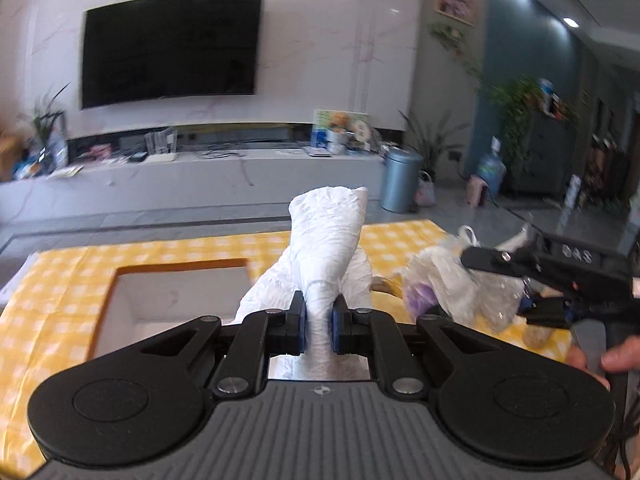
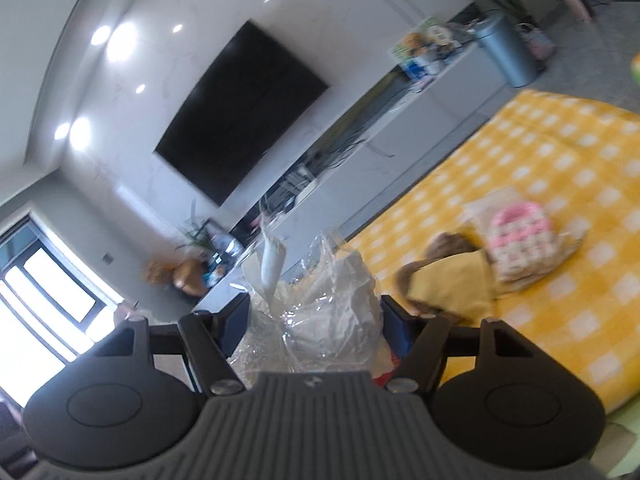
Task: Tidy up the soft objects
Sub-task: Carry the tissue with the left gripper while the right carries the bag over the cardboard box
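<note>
The left hand-held gripper is clamped on a crumpled white bag standing upright just right of the white box, while the right hand-held gripper pinches a clear plastic bag above the yellow checked surface.

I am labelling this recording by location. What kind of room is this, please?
Most likely a home living room: a large wall-mounted television above a long low media console, potted plants, and a table with a yellow checked cloth.
</note>
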The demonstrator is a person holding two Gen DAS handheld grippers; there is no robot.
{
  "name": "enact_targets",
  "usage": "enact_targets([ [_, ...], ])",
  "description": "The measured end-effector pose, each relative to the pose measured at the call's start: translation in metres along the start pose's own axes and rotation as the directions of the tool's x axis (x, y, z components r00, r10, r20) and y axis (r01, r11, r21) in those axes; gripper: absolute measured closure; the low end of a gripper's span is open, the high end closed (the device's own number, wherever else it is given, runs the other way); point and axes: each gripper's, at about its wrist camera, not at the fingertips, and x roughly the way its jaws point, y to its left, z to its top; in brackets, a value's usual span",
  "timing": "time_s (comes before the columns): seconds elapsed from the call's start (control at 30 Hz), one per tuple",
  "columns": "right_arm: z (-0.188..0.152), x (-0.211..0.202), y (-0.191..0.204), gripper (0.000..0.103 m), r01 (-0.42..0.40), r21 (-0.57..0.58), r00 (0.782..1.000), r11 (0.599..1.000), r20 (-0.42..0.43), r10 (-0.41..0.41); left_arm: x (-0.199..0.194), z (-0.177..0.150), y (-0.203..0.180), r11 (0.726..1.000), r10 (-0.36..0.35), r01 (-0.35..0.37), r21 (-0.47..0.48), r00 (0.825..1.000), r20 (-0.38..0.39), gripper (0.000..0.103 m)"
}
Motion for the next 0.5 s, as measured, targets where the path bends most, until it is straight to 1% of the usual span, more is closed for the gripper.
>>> enact_targets([
  [0.07,-0.011,0.012,0.021,0.035,-0.03,-0.039,0.999,0.999,-0.034,0.028,-0.009,-0.002,0.026,0.997,0.01,-0.009,-0.073,1.0,0.014,0.09],
  [0.17,-0.03,0.032,0.052,0.035,-0.073,-0.106,0.994,0.992,-0.092,0.063,-0.015,-0.005,0.06,0.989,0.038,-0.031,-0.144,0.998,0.04,0.09],
  [0.27,-0.051,0.058,0.082,0.035,-0.106,-0.193,0.983,0.975,-0.166,0.074,-0.01,-0.009,0.091,0.974,0.072,-0.063,-0.218,0.997,0.032,0.09],
  [0.37,-0.073,0.085,0.103,0.035,-0.099,-0.277,0.974,0.956,-0.224,0.036,0.0,-0.017,0.121,0.952,0.092,-0.084,-0.293,0.996,0.014,0.09],
  [0.5,-0.096,0.121,0.12,0.035,-0.082,-0.381,0.954,0.921,-0.296,-0.037,0.009,-0.024,0.152,0.935,0.08,-0.074,-0.347,0.997,0.004,0.09],
])
